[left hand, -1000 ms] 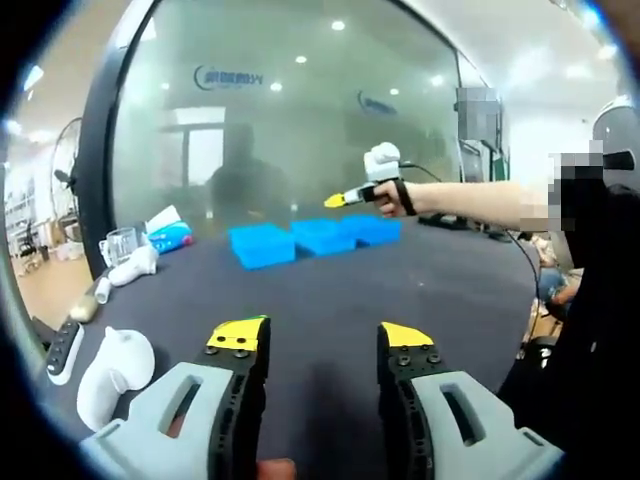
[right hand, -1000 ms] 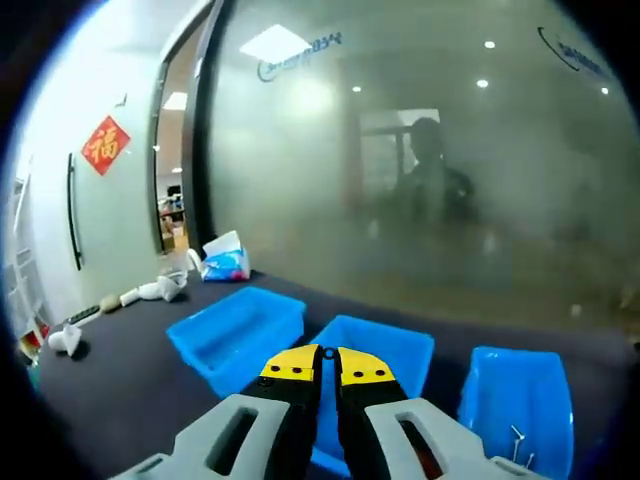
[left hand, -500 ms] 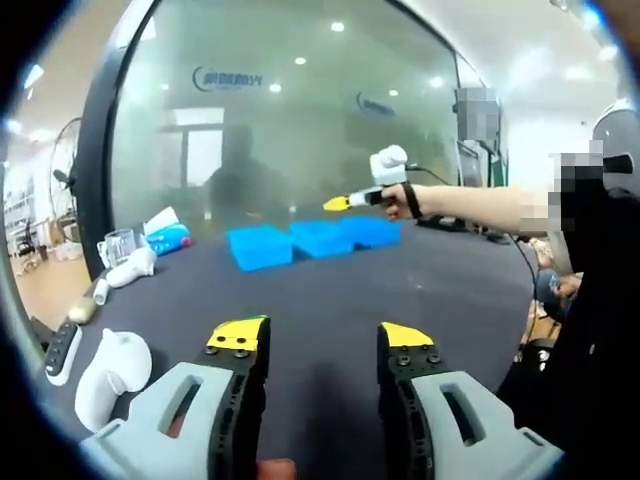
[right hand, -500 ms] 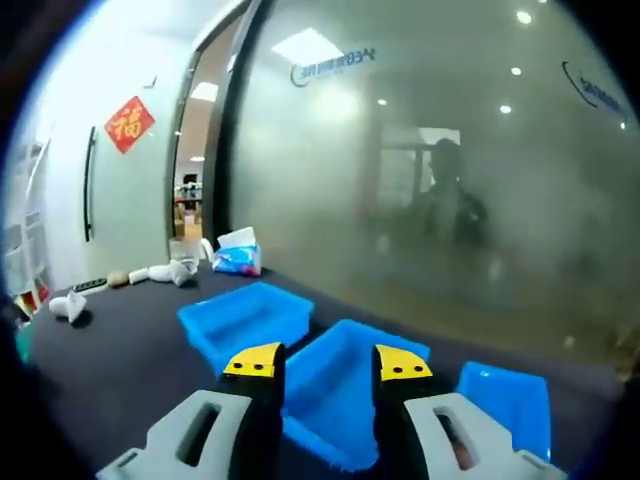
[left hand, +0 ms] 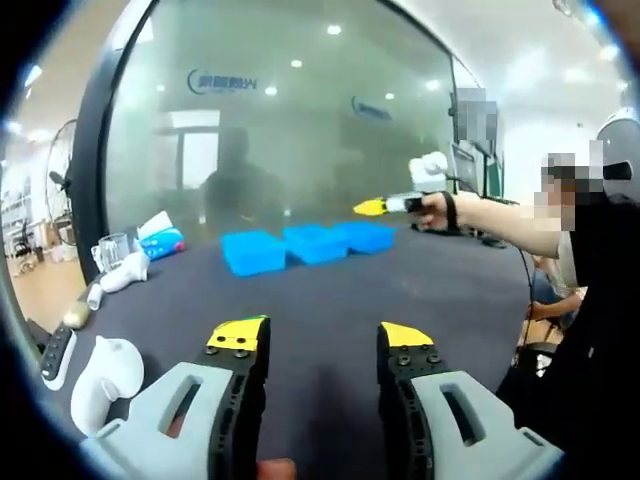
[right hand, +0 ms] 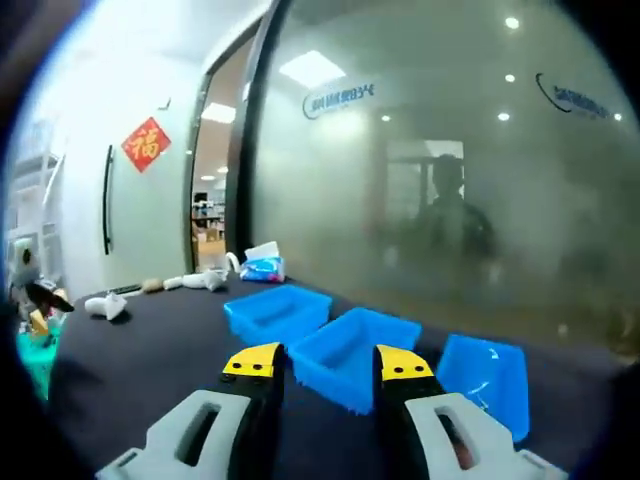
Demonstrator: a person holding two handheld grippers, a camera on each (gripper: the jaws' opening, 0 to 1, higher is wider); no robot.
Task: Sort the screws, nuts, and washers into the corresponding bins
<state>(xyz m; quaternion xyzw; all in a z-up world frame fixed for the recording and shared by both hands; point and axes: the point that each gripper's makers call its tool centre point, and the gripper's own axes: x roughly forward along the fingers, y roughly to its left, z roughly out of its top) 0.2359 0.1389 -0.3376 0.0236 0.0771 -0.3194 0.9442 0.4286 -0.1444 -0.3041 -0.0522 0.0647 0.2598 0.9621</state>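
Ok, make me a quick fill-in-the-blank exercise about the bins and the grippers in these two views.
1. The bins on the dark table number ____.
2. Their colour is ____.
3. The right gripper has its jaws ____.
4. The left gripper holds ____.

Missing words: three; blue; open; nothing

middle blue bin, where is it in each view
Left gripper view: middle bin sits far across the dark table, centre of the picture, between two other bins.
Right gripper view: it lies just beyond the open jaws, low centre.
Shared landmark: tissue pack by the glass wall.
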